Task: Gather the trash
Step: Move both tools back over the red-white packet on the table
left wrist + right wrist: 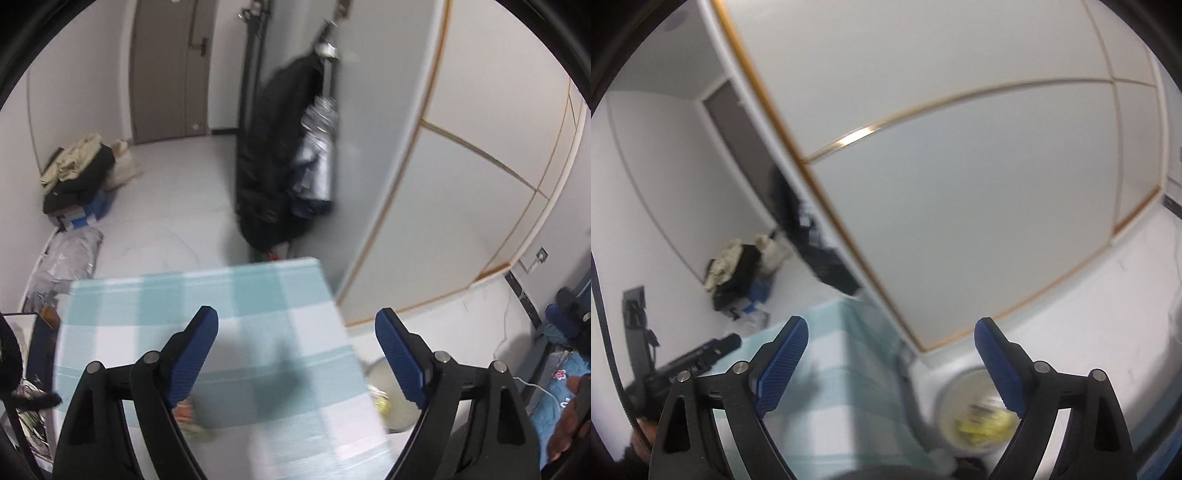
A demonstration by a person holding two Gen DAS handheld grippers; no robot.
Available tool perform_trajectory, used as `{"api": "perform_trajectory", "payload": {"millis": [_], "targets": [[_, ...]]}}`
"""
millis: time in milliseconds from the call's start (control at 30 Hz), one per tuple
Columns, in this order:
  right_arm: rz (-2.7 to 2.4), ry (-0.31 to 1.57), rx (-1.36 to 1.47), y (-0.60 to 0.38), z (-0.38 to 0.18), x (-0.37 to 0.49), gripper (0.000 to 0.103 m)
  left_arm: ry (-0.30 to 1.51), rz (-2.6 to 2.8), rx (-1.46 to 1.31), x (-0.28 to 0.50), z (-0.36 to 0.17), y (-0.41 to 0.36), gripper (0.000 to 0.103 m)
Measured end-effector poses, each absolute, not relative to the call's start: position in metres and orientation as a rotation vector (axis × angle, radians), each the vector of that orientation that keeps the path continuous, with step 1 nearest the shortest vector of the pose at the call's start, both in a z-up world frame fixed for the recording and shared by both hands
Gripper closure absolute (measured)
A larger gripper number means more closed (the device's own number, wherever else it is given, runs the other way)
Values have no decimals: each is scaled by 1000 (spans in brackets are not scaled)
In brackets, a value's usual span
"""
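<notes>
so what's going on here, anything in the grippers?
No. The left gripper and right gripper are both open and empty, above a table with a blue checked cloth. A round bin with yellowish trash inside stands on the floor beside the table. Some blurred litter lies on the cloth.

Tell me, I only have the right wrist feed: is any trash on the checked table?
Observer: Yes. Something crumpled, an orange-and-yellow wrapper by the look of it, lies on the checked table, blurred.
Operator: Left tool holding anything?
Observer: No. The left tool is open, nothing between its fingers.
Operator: Floor left of the table?
Observer: What looks like a silver bag lies there by the wall.
</notes>
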State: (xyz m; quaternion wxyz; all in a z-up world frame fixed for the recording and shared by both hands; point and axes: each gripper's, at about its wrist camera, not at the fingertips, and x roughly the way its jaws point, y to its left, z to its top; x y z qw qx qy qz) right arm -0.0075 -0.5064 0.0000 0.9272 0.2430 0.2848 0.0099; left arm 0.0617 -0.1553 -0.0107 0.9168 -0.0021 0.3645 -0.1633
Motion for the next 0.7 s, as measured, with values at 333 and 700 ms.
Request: {"api": "perform_trajectory", "payload": {"millis": [333,700], "targets": [[237,559,433,-390,25,7,11,672,-213,-52,58,-1,-54,17],[355,782,278,-272,-31,48,11,720,-138,-252,67,-26,24,17]]}}
